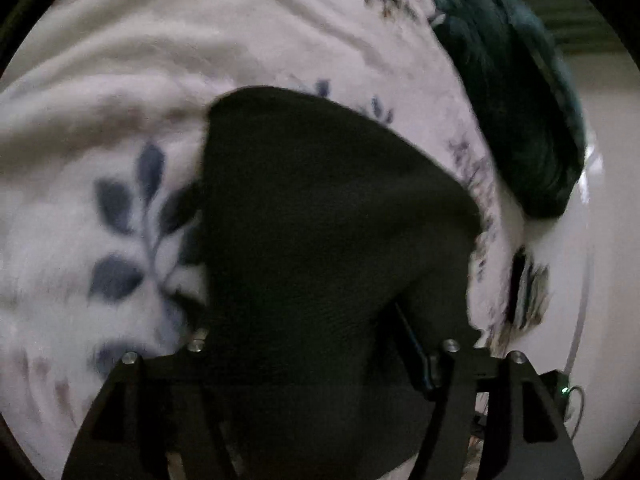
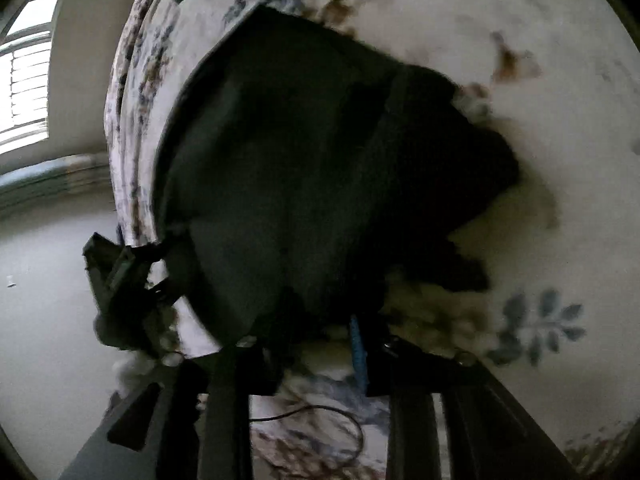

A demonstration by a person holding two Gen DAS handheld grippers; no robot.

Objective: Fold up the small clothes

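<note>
Black garment (image 1: pixel 320 208) over white fleece blanket (image 1: pixel 120 80) printed with blue-grey leaf sprigs and brownish flecks; dark teal cloth (image 1: pixel 516 120) at blanket's edge.

A window with slatted blinds (image 2: pixel 24 80) glows at upper left; pale floor (image 2: pixel 48 280) below; a leaf-print white blanket (image 1: pixel 120 80) fills the rest.

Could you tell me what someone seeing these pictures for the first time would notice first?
The eye goes straight to the dark garment, which fills the middle of both wrist views and drapes over the left gripper. Behind it spreads a pale fleece blanket printed with blue leaf sprigs. A crumpled dark green cloth lies at the blanket's upper right edge in the left view.
</note>
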